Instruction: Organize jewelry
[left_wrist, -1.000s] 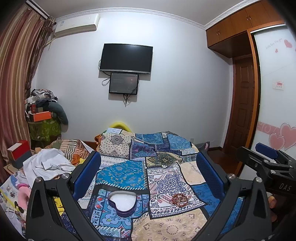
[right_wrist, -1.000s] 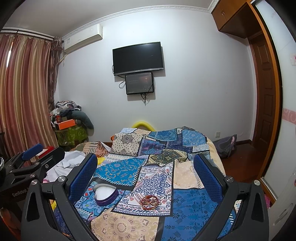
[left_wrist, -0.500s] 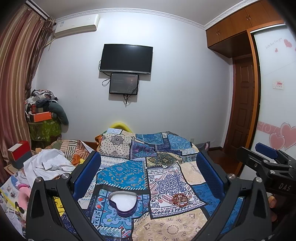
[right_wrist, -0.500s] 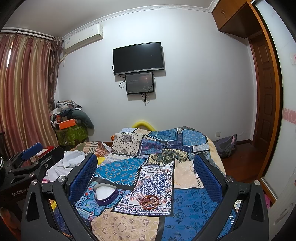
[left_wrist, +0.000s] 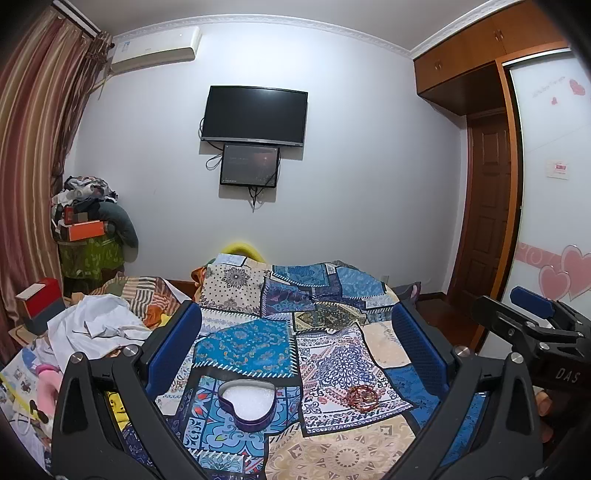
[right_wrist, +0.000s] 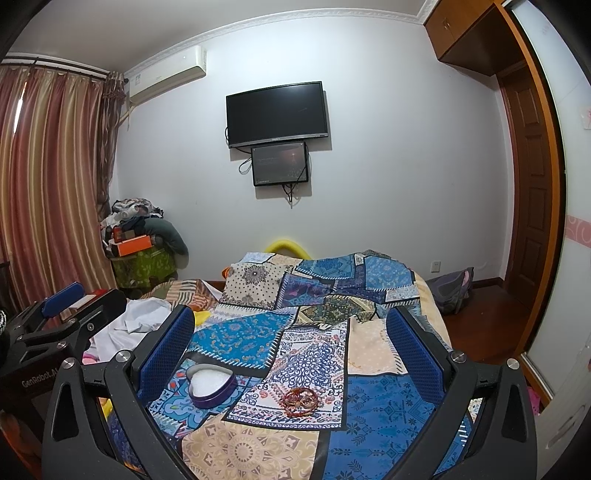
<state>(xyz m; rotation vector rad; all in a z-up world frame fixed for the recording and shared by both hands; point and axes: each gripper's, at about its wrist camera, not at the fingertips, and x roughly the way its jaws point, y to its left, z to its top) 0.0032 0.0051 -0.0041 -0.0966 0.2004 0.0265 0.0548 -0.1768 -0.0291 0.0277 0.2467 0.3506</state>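
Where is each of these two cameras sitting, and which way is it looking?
Left wrist: sits on the left gripper, looks along its open blue fingers over the bed; right gripper at right edge.
Right wrist: sits on the right gripper, same direction; left gripper at left edge.
Shared: heart-shaped box, bracelets, patchwork quilt, TV.
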